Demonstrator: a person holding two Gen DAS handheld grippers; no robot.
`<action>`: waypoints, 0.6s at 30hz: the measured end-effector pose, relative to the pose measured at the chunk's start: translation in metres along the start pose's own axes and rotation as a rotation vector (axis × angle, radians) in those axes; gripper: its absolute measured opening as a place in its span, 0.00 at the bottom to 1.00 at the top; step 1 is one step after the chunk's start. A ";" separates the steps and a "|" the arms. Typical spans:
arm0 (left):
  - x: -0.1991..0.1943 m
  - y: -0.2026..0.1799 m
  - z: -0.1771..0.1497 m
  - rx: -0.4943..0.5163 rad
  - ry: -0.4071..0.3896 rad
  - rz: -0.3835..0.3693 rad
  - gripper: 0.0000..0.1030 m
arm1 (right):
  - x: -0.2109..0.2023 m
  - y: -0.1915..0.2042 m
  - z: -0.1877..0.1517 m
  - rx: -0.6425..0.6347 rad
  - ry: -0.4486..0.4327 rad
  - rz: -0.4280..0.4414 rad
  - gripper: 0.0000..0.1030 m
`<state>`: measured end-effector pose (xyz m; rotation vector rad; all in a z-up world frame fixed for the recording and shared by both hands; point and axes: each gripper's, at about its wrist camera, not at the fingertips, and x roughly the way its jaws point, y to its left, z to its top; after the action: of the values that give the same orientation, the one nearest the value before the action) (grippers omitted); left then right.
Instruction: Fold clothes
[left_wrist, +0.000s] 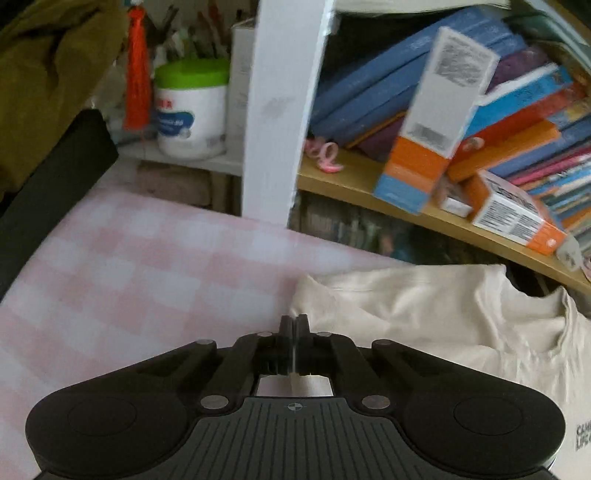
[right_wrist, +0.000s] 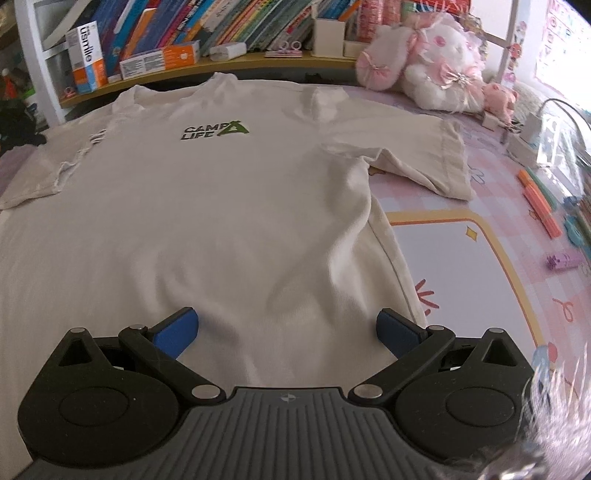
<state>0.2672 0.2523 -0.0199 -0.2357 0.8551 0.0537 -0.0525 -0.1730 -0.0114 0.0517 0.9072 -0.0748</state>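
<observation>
While left tongs (left_wrist: 293, 321) pinched tight, nothing visibly between, at left edge of shirt (left_wrist: 424, 317), right tongs (right_wrist: 287, 326) gape wide over shirt hem. Shirt flat on pink checked table (left_wrist: 129, 266), collar toward bookshelf (right_wrist: 229, 66).

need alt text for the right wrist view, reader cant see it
A cream short-sleeved T-shirt printed "CAMP LIFE" lies spread flat, front up, on a pink checked bed cover. The right gripper with blue pads is open over its near hem. Behind are a crowded wooden bookshelf and a pink-and-white plush toy.
</observation>
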 end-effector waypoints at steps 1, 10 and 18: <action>0.000 0.000 0.000 0.012 -0.003 -0.006 0.01 | 0.000 0.001 0.000 0.004 -0.001 -0.003 1.00; -0.009 0.019 0.001 -0.013 -0.019 -0.028 0.12 | 0.000 0.002 -0.001 0.021 -0.001 -0.018 1.00; -0.088 0.034 -0.013 -0.022 -0.130 -0.154 0.32 | -0.001 0.002 -0.003 0.035 -0.008 -0.028 1.00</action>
<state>0.1947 0.2869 0.0321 -0.3141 0.7056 -0.0646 -0.0554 -0.1703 -0.0126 0.0715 0.8989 -0.1176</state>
